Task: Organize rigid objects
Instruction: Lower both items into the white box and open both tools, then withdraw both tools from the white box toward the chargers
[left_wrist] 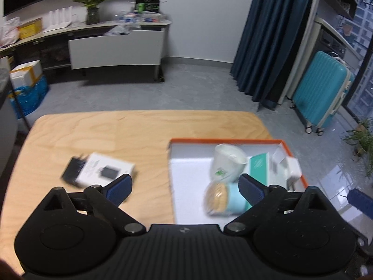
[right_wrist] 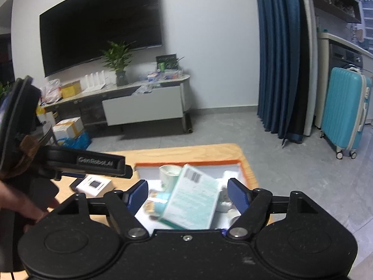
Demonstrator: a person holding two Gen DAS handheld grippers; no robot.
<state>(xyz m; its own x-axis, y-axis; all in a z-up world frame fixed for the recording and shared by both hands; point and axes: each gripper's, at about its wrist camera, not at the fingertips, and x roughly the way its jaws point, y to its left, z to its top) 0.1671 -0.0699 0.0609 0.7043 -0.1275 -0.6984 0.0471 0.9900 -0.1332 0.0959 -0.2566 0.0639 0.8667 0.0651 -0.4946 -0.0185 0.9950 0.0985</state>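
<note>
A: Your left gripper [left_wrist: 185, 184] has its fingers [left_wrist: 120, 187] spread wide and released, nothing pinched between them.

B: And what sits just ahead of it?

A: The orange-rimmed tray [left_wrist: 291, 143] on the wooden tabletop [left_wrist: 105, 128]. Nearest you inside it lies a pale blue canister [left_wrist: 229, 197] on its side, its light wooden lid turned toward you. Its body reaches the pad of your right-hand finger in this view, though I cannot tell if they touch. Just behind it a white paper cup [left_wrist: 227, 163] with a green print leans over. Right of the cup there is a teal box [left_wrist: 258, 163], then a white charger-like block [left_wrist: 292, 165] by the tray's right rim.

B: What about outside the tray?

A: To its left, well apart, a white box [left_wrist: 105, 169] lies flat on the tabletop, with a black adapter [left_wrist: 72, 170] against its left side.

B: And your other hand?

A: Your right gripper [right_wrist: 187, 194] is also released, fingers [right_wrist: 236, 194] apart. A teal-and-white box [right_wrist: 193, 200] stands tilted between them, over the tray, and neither pad presses on it. The picture is blurred there.

B: Farther off?

A: A turquoise suitcase [left_wrist: 322, 88] stands on the floor by the blue curtain [left_wrist: 270, 35].
</note>
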